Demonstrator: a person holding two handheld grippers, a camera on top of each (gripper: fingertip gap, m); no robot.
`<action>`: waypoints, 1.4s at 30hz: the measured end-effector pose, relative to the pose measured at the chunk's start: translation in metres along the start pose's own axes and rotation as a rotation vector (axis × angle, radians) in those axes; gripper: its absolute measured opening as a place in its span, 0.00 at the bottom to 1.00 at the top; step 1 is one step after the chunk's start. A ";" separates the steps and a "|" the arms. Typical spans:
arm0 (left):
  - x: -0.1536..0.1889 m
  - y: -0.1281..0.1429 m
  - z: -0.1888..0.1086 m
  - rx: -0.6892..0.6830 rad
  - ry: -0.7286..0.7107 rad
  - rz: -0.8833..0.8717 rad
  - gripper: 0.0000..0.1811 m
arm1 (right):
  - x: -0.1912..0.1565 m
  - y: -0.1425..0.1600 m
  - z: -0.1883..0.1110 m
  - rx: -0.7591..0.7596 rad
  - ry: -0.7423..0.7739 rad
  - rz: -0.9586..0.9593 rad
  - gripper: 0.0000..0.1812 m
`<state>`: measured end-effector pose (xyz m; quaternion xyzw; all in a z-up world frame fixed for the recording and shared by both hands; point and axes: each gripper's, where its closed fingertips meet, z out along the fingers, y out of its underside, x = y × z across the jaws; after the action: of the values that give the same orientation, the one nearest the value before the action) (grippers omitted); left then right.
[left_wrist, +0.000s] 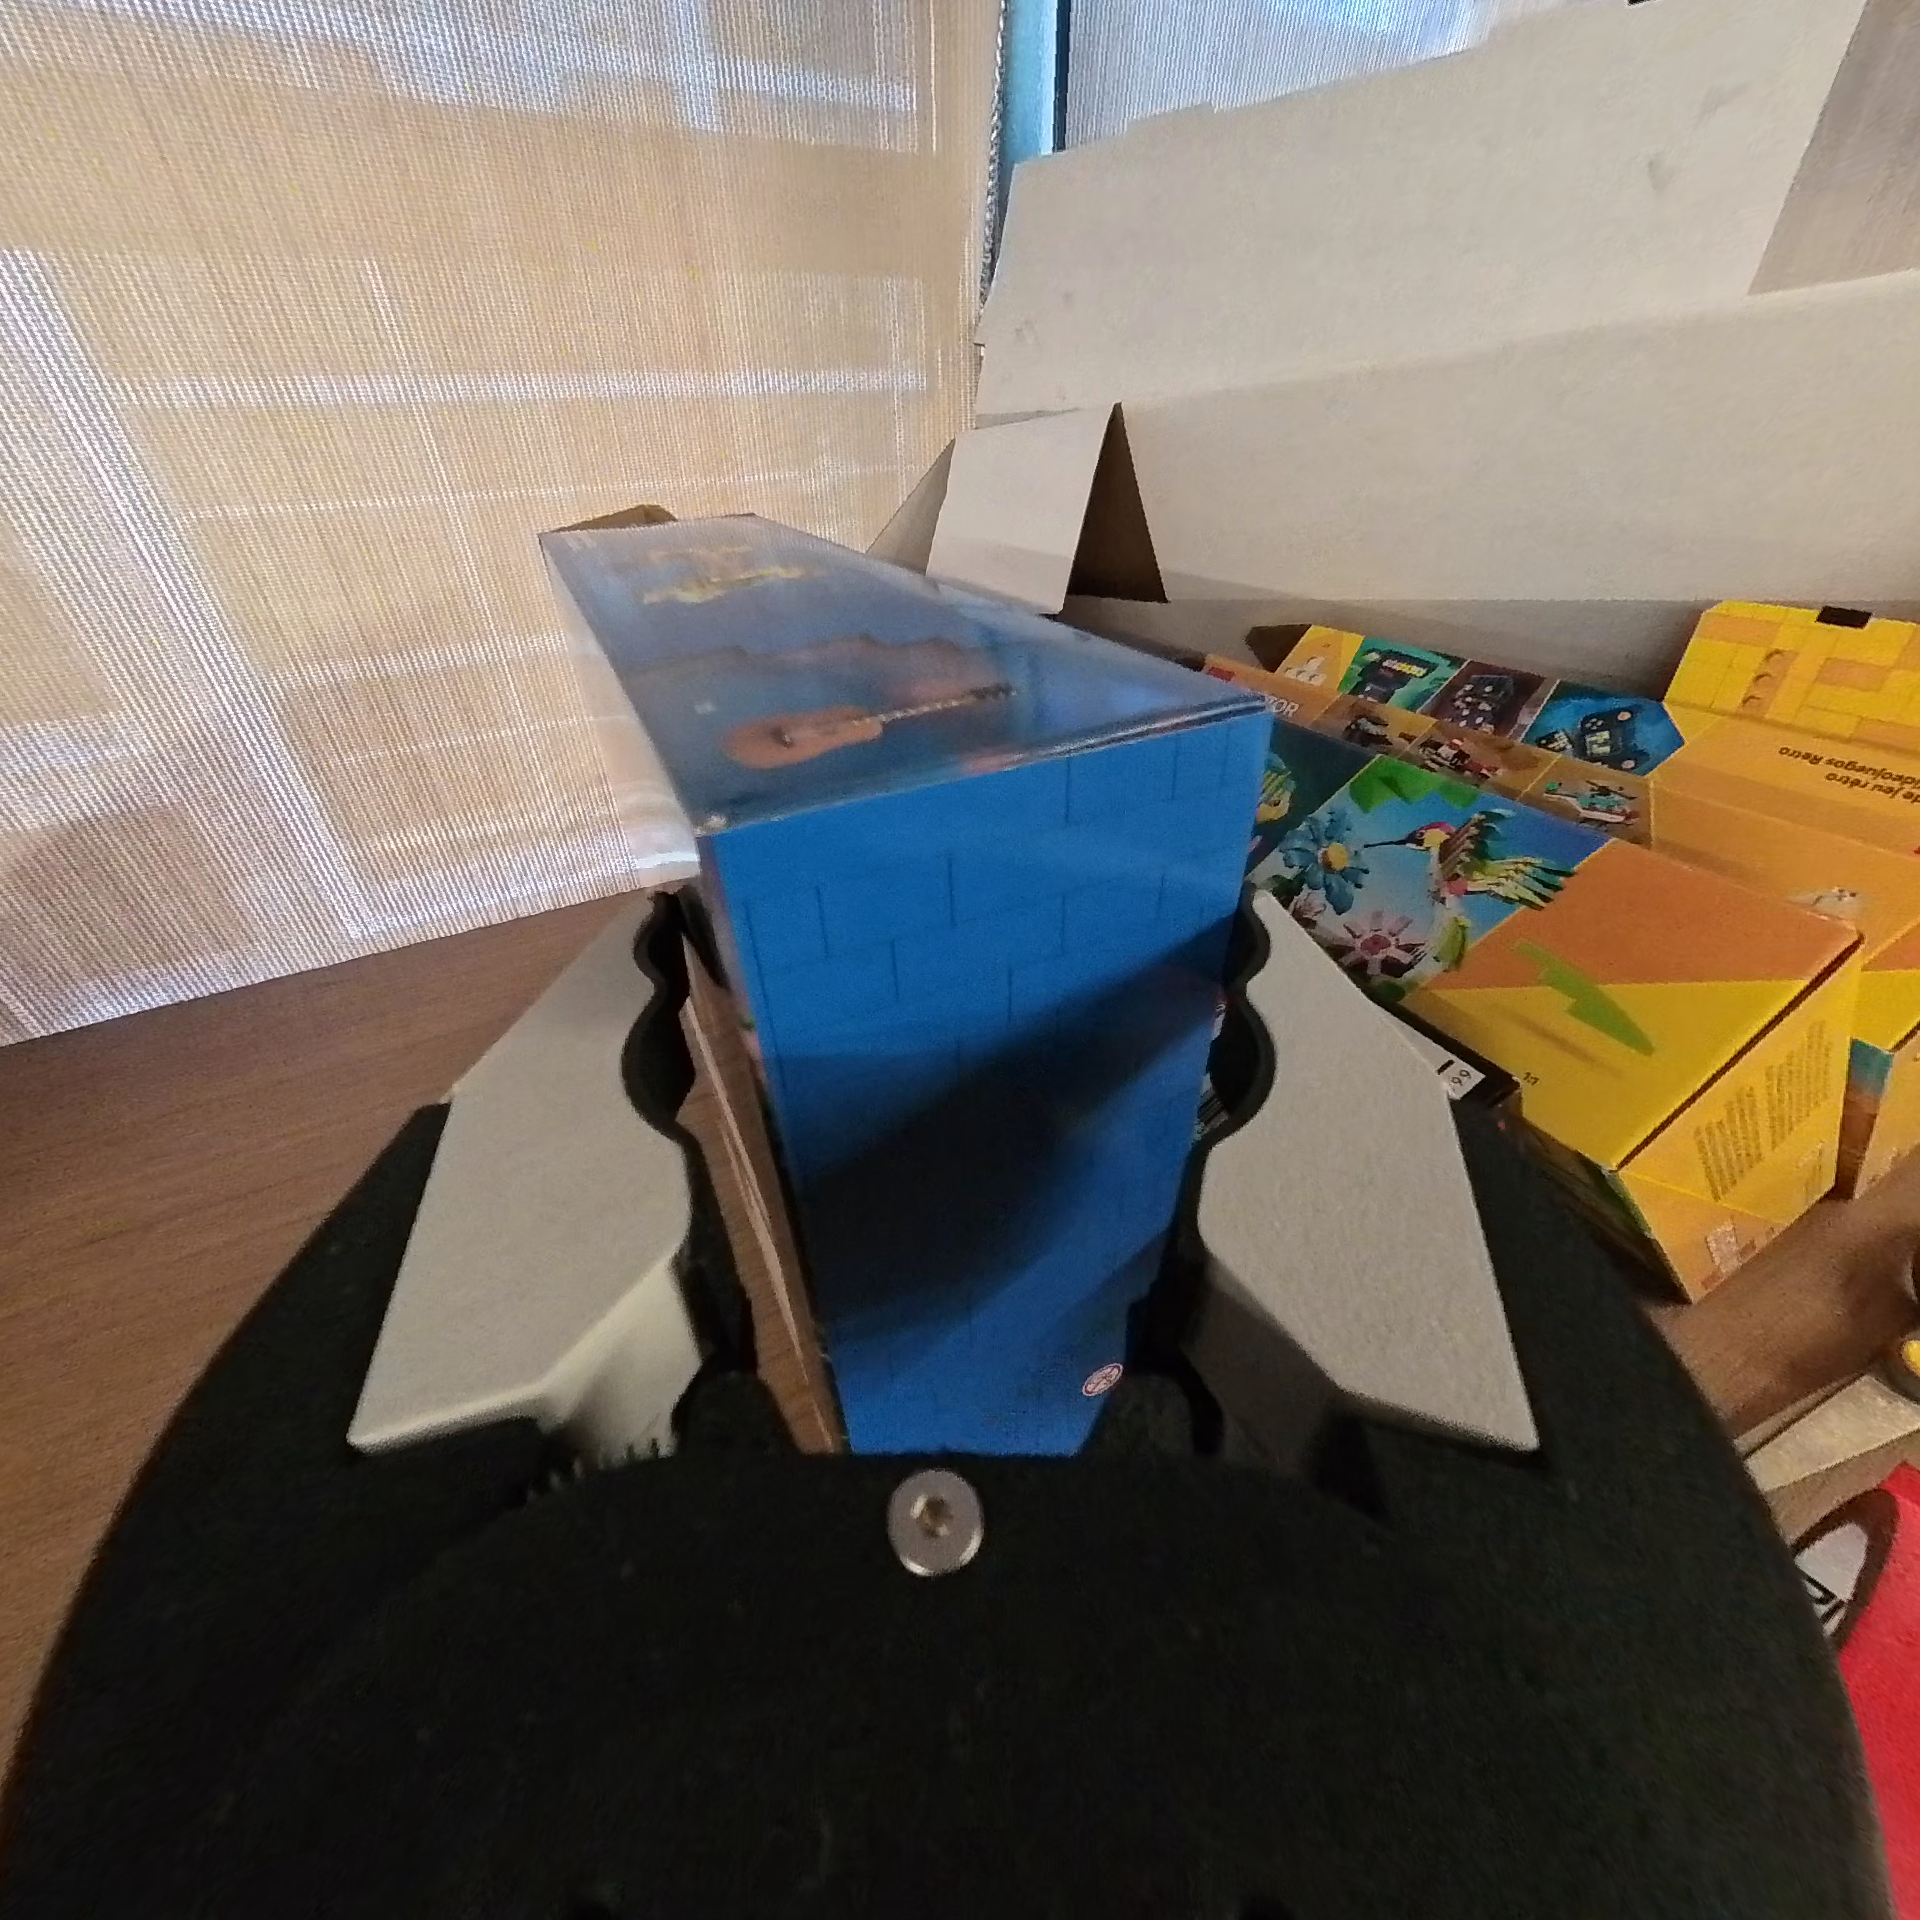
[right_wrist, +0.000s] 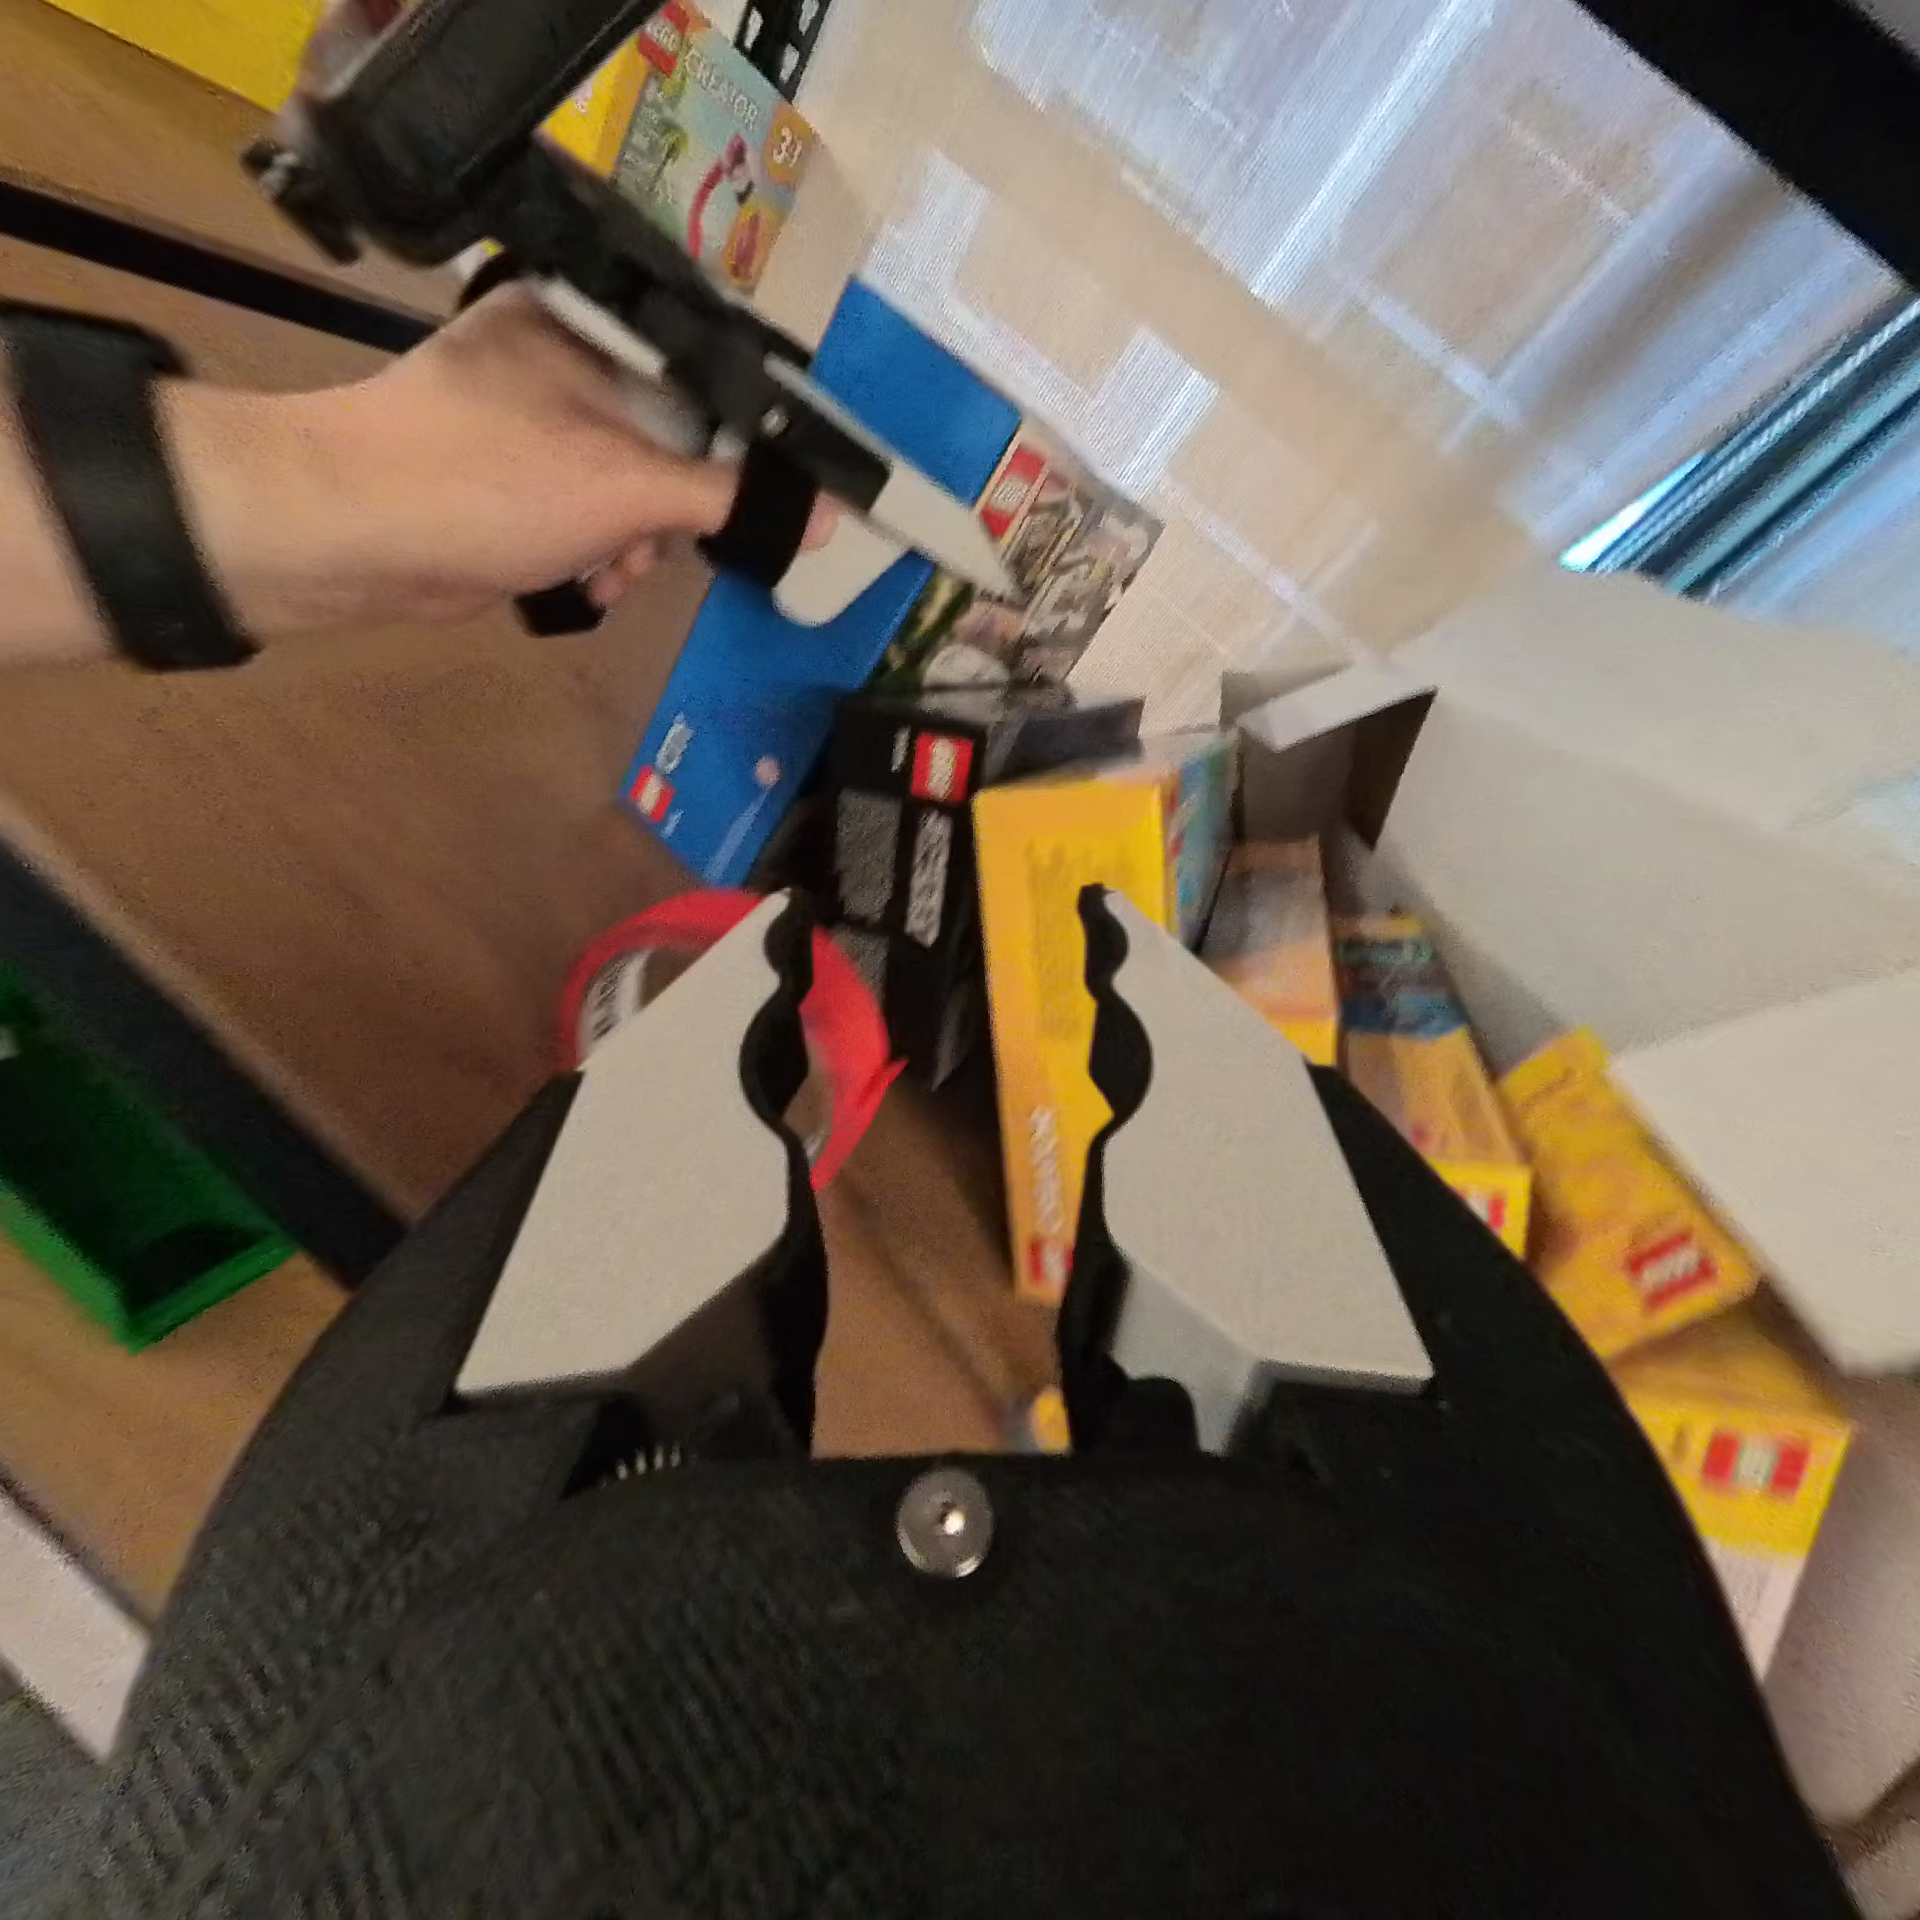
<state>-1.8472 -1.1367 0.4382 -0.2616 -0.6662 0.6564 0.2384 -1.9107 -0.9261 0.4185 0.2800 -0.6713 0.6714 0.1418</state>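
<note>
Left gripper clamped on blue box standing upright between its fingers, yellow boxes beside the right finger, right gripper parted and empty, red tape roll behind its left finger, yellow box between its tips.

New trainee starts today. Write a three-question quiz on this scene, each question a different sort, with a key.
1. True or false: the left gripper is shut on the blue toy box.
2. Multiple choice: the right gripper is a) shut on the yellow box, b) open and empty, c) gripping red tape.
3. Fill in: the red tape roll lies on the wooden ____.

Key: 1 true; 2 b; 3 table.
</note>
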 end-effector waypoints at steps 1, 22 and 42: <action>0.000 0.000 0.000 -0.002 0.000 0.001 0.57 | 0.011 -0.006 0.015 -0.006 0.008 -0.021 0.31; 0.000 0.000 0.002 -0.006 0.018 0.015 0.57 | 0.047 0.066 0.112 -0.374 0.069 -0.174 0.40; -0.004 0.000 0.000 -0.027 0.003 0.027 0.56 | 0.047 0.045 0.077 -0.182 0.034 -0.055 0.38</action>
<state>-1.8442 -1.1387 0.4382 -0.2748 -0.6711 0.6500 0.2271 -1.9599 -1.0126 0.4039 0.2729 -0.7192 0.6080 0.1965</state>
